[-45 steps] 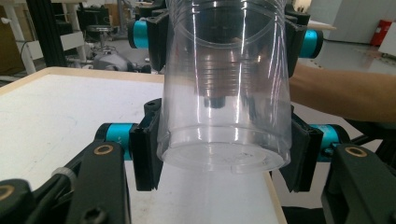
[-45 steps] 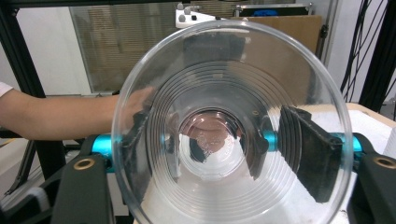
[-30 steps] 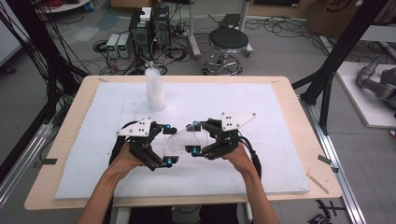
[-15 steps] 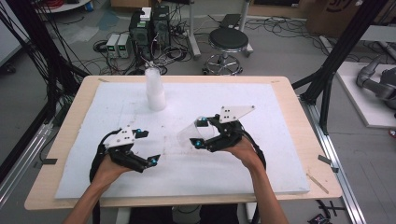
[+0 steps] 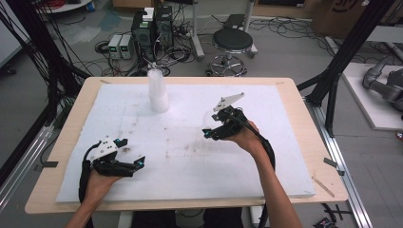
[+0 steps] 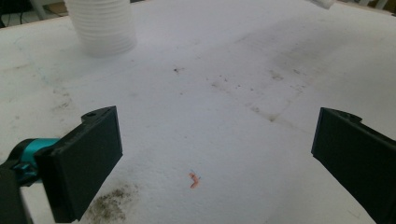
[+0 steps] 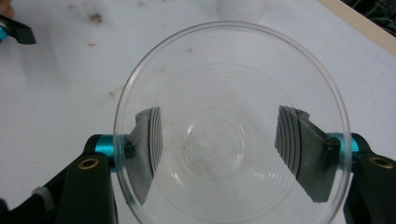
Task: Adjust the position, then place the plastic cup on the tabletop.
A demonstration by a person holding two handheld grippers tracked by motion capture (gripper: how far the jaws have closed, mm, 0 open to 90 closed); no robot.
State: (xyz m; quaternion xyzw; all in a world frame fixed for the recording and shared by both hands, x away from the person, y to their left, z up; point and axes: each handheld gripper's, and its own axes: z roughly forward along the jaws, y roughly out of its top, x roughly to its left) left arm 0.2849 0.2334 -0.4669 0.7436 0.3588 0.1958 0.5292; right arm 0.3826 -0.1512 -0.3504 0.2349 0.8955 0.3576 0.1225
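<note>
A clear plastic cup [image 7: 229, 140] is clamped between the pads of my right gripper [image 7: 224, 149], mouth toward the camera. In the high view that gripper [image 5: 212, 129] hovers right of the board's middle with the cup [image 5: 207, 120] faintly visible at its tips. My left gripper [image 5: 136, 164] rests low near the front left, jaws wide apart and empty. In its own view the left gripper [image 6: 217, 154] has only the stained white board between its pads. A stack of white cups [image 5: 158, 92] stands upright at the back, also seen as the stack [image 6: 102, 25].
A white foam board [image 5: 285, 156] covers the wooden table [image 5: 313, 137] and carries dirt smudges. A small orange scrap [image 6: 194, 179] lies just ahead of the left jaws. Beyond the table's far edge are a stool [image 5: 233, 42] and cabling.
The two grippers were close together at the board's middle; the left one has drawn away to the front left and sunk. The right one has shifted right and back with the cup.
</note>
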